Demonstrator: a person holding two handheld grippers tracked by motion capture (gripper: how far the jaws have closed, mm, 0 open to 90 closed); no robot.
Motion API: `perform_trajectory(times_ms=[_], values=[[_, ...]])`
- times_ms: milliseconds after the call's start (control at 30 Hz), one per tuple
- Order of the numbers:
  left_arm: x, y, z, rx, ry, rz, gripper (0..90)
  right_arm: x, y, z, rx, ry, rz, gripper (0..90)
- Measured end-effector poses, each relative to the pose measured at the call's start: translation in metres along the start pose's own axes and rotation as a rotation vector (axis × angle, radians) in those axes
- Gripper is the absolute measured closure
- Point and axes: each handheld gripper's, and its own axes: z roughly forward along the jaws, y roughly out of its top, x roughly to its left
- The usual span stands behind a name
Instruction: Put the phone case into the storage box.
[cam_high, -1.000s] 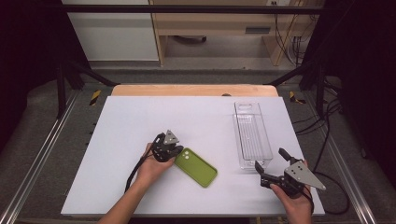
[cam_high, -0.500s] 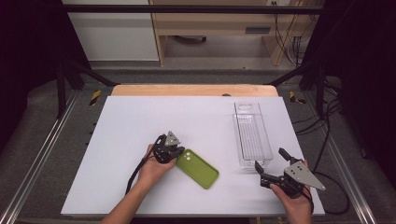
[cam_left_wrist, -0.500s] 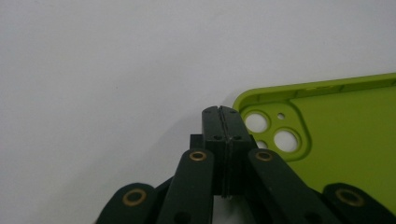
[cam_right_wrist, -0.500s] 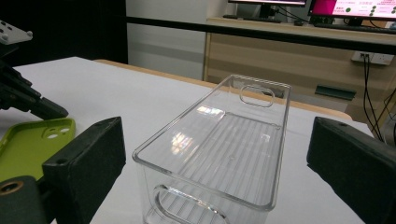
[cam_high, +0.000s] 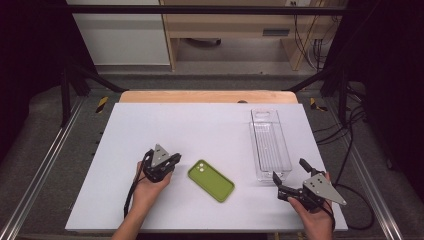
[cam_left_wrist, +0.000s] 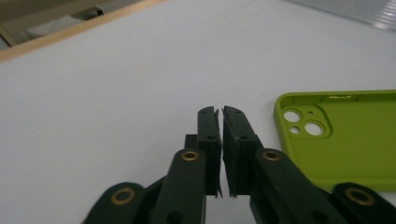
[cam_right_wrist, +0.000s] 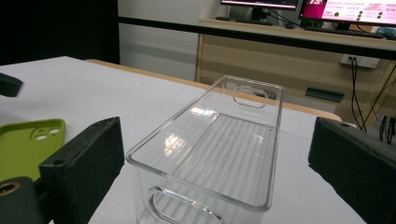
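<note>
Left tongs (cam_left_wrist: 219, 112) nearly pressed together, just parting, empty, beside the green phone case (cam_left_wrist: 345, 135). Right tongs (cam_high: 290, 176) spread wide, empty, facing the clear bin (cam_right_wrist: 210, 149).

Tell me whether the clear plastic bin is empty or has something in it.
Empty. The clear rectangular plastic bin stands upright, only its ribbed floor visible through its walls; the green phone case lies outside on the white table.

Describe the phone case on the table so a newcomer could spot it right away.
Start at the white table and look at its near half, between the two hands. The phone case lies flat there at a slant, right of the left gripper and left of the clear plastic bin. It is the one bright green thing, with camera cutouts at one corner.
</note>
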Motion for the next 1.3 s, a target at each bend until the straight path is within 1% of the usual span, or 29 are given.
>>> perform_trajectory(times_ms=[67, 100, 133, 167, 233, 300, 333, 367, 433, 467, 600, 633, 667, 700, 733, 767, 800, 867, 900, 933, 967, 1000, 1033, 1067, 1100, 1133, 1167, 1233, 1300], values=[[-0.001, -0.005, -0.013, -0.040, 0.032, 0.000, 68.4, -0.001, 0.001, -0.001, -0.007, -0.010, 0.005, 4.0], [-0.001, -0.005, -0.013, -0.040, 0.032, 0.000, 59.4, -0.001, 0.001, -0.002, -0.007, -0.013, 0.008, 4.0], [-0.002, -0.008, -0.024, -0.066, 0.078, -0.014, 51.3, -0.001, 0.001, -0.002, -0.009, -0.016, 0.011, 4.0], [-0.002, -0.008, -0.024, -0.066, 0.078, -0.014, 43.6, -0.001, 0.002, -0.002, -0.009, -0.014, 0.014, 4.0], [-0.003, -0.011, -0.043, -0.112, 0.118, -0.066, 28.3, -0.001, 0.002, -0.002, -0.002, -0.010, 0.013, 4.0], [-0.002, -0.011, -0.049, -0.123, 0.121, -0.084, 20.0, 0.000, 0.003, -0.001, 0.011, -0.003, 0.008, 4.1], [-0.002, -0.011, -0.054, -0.135, 0.125, -0.100, 20.0, 0.000, 0.003, -0.001, 0.011, -0.003, 0.008, 4.1], [-0.002, -0.012, -0.060, -0.144, 0.133, -0.117, 12.2, 0.001, 0.005, -0.001, 0.025, 0.025, 0.012, 6.1], [-0.002, -0.015, -0.068, -0.163, 0.135, -0.132, 8.8, 0.002, 0.007, -0.002, 0.033, 0.032, 0.007, 5.8], [0.000, -0.023, -0.073, -0.195, 0.139, -0.137, 6.0, 0.005, 0.012, -0.004, 0.042, 0.056, -0.007, 4.0], [0.003, -0.032, -0.072, -0.217, 0.119, -0.164, 3.6, 0.010, 0.022, -0.003, 0.048, 0.083, -0.041, 4.1], [0.004, -0.035, -0.071, -0.217, 0.116, -0.161, 3.6, 0.012, 0.025, -0.002, 0.056, 0.088, -0.046, 4.3], [0.005, -0.035, -0.070, -0.220, 0.128, -0.137, 3.2, 0.021, 0.037, 0.001, 0.067, 0.124, -0.077, 4.5], [0.005, -0.035, -0.070, -0.220, 0.128, -0.137, 3.2, 0.021, 0.037, 0.001, 0.067, 0.124, -0.077, 4.5], [0.006, -0.036, -0.071, -0.237, 0.121, -0.142, 3.2, 0.032, 0.048, 0.004, 0.078, 0.152, -0.095, 4.5], [0.006, -0.036, -0.071, -0.237, 0.121, -0.142, 3.2, 0.032, 0.048, 0.004, 0.078, 0.152, -0.095, 4.5], [0.006, -0.035, -0.074, -0.257, 0.115, -0.114, 3.2, 0.044, 0.058, 0.009, 0.086, 0.192, -0.102, 4.7], [0.007, -0.035, -0.076, -0.273, 0.119, -0.102, 3.0, 0.057, 0.067, 0.014, 0.078, 0.246, -0.096, 4.7], [0.007, -0.035, -0.078, -0.286, 0.116, -0.099, 3.0, 0.057, 0.067, 0.014, 0.078, 0.246, -0.096, 4.7], [0.009, -0.036, -0.080, -0.295, 0.111, -0.110, 2.1, 0.070, 0.075, 0.022, 0.093, 0.293, -0.114, 4.7], [0.010, -0.037, -0.079, -0.294, 0.108, -0.119, 2.1, 0.077, 0.078, 0.026, 0.107, 0.307, -0.126, 4.8], [0.010, -0.037, -0.079, -0.294, 0.108, -0.119, 2.1, 0.077, 0.078, 0.026, 0.107, 0.307, -0.126, 4.8], [0.011, -0.040, -0.078, -0.302, 0.081, -0.161, 2.1, 0.088, 0.081, 0.035, 0.135, 0.339, -0.131, 4.7], [0.011, -0.040, -0.078, -0.302, 0.081, -0.161, 2.1, 0.092, 0.081, 0.038, 0.147, 0.343, -0.130, 4.7], [0.011, -0.042, -0.076, -0.321, 0.060, -0.202, 2.1, 0.097, 0.080, 0.044, 0.165, 0.343, -0.134, 4.7], [0.011, -0.043, -0.074, -0.320, 0.051, -0.220, 2.1, 0.097, 0.080, 0.044, 0.165, 0.343, -0.134, 4.7], [0.010, -0.042, -0.073, -0.319, 0.053, -0.214, 2.3, 0.106, 0.077, 0.052, 0.199, 0.358, -0.136, 4.7], [0.009, -0.041, -0.073, -0.324, 0.050, -0.211, 2.3, 0.108, 0.075, 0.055, 0.212, 0.360, -0.142, 4.7], [0.008, -0.041, -0.073, -0.316, 0.038, -0.203, 2.2, 0.115, 0.069, 0.065, 0.267, 0.369, -0.135, 4.8]])
